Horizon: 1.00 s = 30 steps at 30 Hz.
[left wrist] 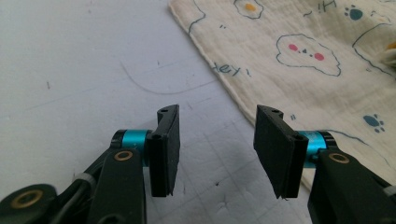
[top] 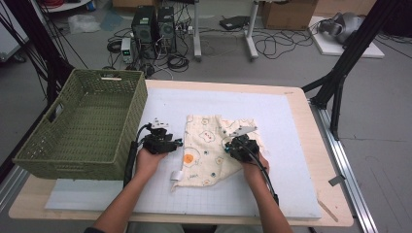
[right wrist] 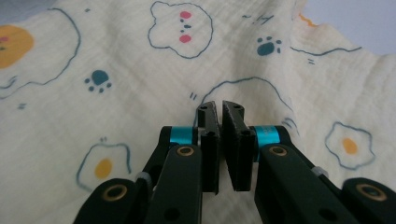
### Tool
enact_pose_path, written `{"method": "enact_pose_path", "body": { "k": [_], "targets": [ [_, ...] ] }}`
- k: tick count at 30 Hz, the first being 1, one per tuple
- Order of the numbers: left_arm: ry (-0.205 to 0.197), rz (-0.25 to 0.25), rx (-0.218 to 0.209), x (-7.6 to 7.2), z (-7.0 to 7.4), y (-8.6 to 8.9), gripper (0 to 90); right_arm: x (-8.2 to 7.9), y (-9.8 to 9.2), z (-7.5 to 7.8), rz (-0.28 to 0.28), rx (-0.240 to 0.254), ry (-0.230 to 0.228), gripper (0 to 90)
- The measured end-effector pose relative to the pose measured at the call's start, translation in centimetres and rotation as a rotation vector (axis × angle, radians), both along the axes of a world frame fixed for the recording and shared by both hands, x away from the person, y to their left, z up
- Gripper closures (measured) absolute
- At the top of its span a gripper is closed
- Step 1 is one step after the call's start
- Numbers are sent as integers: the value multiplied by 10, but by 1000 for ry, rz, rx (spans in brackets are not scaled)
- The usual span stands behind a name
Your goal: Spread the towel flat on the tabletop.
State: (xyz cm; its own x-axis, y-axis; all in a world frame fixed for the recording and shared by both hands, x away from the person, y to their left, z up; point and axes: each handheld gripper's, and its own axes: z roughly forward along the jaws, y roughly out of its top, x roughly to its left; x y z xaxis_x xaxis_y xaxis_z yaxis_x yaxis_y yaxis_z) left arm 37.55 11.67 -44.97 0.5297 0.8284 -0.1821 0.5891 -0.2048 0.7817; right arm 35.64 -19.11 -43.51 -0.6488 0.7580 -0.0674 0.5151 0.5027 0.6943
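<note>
- Cream cotton cloth printed with fried eggs and paw marks (top: 214, 150): lies rumpled at the centre of the white foam mat (top: 291, 145).
- Right gripper (right wrist: 221, 108): jaws closed together above the cloth; whether any fabric is pinched cannot be determined. Risk: lifting without cloth.
- Left gripper (left wrist: 217, 122): jaws half open, empty, over bare mat at the cloth's 9 o'clock edge. Risk: closing short of the hem.

- High view: we look forward and down from above the person's side, whole table (top: 301, 145) in frame, floor clutter across the top.
- Left gripper view: close, low over the white mat (left wrist: 84, 70), cloth (left wrist: 303, 56) edge upper right.
- Right gripper view: close, right above that cloth.
- All three share the cloth.
</note>
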Motion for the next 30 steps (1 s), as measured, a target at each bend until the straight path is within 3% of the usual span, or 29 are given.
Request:
{"method": "enact_pose_path", "body": {
  "k": [5, 11, 14, 17, 20, 24, 26, 30],
  "targets": [
    [-8, -1, -5, -1, -1, 1, 513, -25, -28, 15, -17, 90, -66, 858],
    [-9, -3, -14, -1, -1, 1, 510, -61, -71, 17, -57, 105, -106, 840],
    [-13, -7, -16, 0, -1, 0, 511, -79, -91, 14, -74, 116, -95, 813],
    [-23, -20, -13, -1, -1, -3, 518, -98, -105, 13, -67, 136, -94, 681],
    [-21, -44, -8, -1, -2, -10, 536, -112, -120, 20, -102, 182, -159, 590],
    [-15, -84, -15, -3, -2, -21, 533, -110, -130, 27, -169, 230, -195, 535],
    [-13, -92, -11, -3, -2, -25, 520, -105, -130, 27, -190, 215, -192, 515],
    [-24, -112, 10, -4, -2, -29, 529, -89, -125, 17, -205, 163, -140, 496]
  ]
}}
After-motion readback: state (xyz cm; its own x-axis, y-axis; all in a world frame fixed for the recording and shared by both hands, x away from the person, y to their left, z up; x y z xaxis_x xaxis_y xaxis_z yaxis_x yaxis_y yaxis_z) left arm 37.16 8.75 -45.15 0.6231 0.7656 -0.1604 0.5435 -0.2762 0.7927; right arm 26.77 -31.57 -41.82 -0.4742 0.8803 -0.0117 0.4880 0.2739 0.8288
